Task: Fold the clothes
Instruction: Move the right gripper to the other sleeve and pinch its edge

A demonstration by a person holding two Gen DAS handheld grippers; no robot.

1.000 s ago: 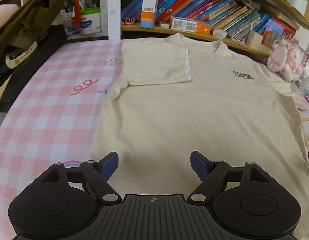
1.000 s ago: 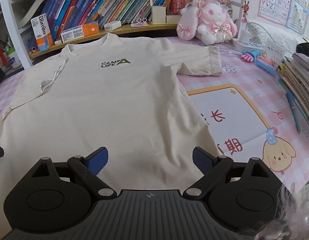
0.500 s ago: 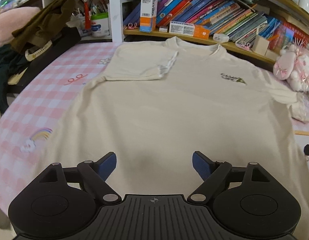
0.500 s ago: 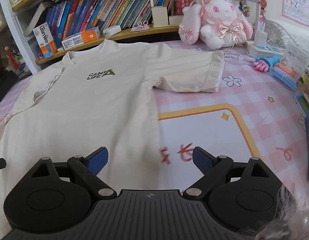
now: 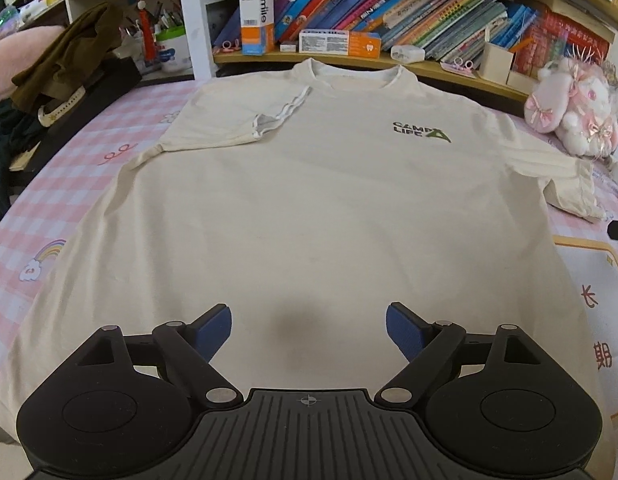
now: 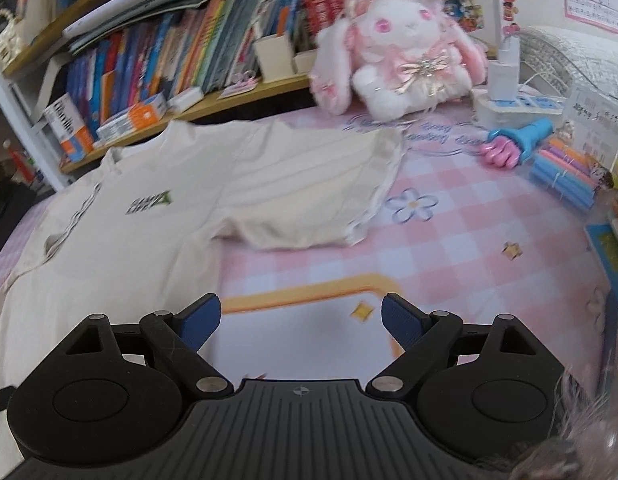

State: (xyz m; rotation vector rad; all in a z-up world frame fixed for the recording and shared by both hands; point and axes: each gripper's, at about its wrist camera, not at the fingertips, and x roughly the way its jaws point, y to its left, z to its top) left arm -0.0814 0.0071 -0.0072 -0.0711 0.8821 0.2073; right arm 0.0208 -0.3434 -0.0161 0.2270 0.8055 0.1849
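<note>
A cream T-shirt [image 5: 309,200] with a green chest logo lies flat, face up, on the pink checked tablecloth [image 5: 49,208]. Its left sleeve [image 5: 229,120] is folded in over the chest. My left gripper [image 5: 309,328] hovers open above the shirt's lower middle, with nothing between its blue pads. In the right wrist view the T-shirt [image 6: 149,240] fills the left side and its right sleeve [image 6: 329,200] is spread out flat. My right gripper [image 6: 301,320] hangs over the printed mat just right of the shirt's side edge, below that sleeve. Its jaws are wide, closing slightly, and empty.
A shelf of books [image 5: 389,8] runs along the far edge behind the collar. A pink plush rabbit [image 6: 401,52], a power strip [image 6: 517,104] and pens [image 6: 565,172] crowd the right side. Dark clothes [image 5: 61,72] are piled at the far left.
The left gripper has slid right, from the shirt's left edge to over its middle. The right gripper has slid right, off the shirt's body and over the mat below the right sleeve.
</note>
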